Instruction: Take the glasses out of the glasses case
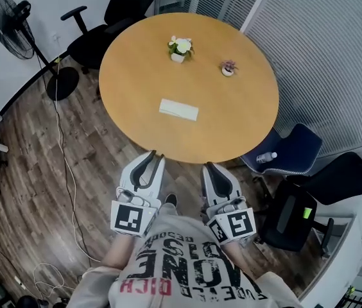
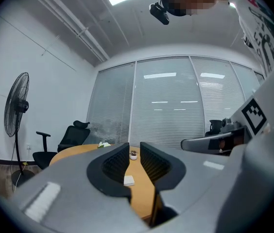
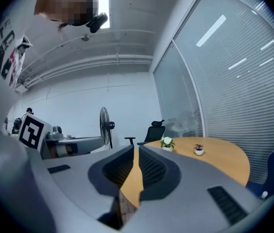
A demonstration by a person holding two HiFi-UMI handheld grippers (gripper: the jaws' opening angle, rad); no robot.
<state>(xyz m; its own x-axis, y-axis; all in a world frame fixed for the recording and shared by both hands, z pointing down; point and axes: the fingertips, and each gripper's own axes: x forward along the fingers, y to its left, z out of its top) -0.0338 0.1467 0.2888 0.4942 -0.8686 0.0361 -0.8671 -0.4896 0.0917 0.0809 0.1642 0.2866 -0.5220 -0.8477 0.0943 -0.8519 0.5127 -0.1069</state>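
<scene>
A closed white glasses case (image 1: 178,110) lies flat on the round wooden table (image 1: 245,127), a little in front of its middle. Through the left gripper's jaws the glasses case (image 2: 128,180) shows small and far off. Both grippers are held level near the person's body, short of the table's near edge. My left gripper (image 1: 150,155) (image 2: 134,152) is open, with nothing between its jaws. My right gripper (image 1: 210,168) (image 3: 137,152) is shut and holds nothing. No glasses are in sight.
A white-flowered pot (image 1: 180,48) and a smaller potted plant (image 1: 228,68) stand at the table's far side. Around it stand a floor fan (image 1: 11,18), a black office chair (image 1: 104,24), a blue chair (image 1: 293,147) bearing a bottle (image 1: 266,156), and cables on the wood floor.
</scene>
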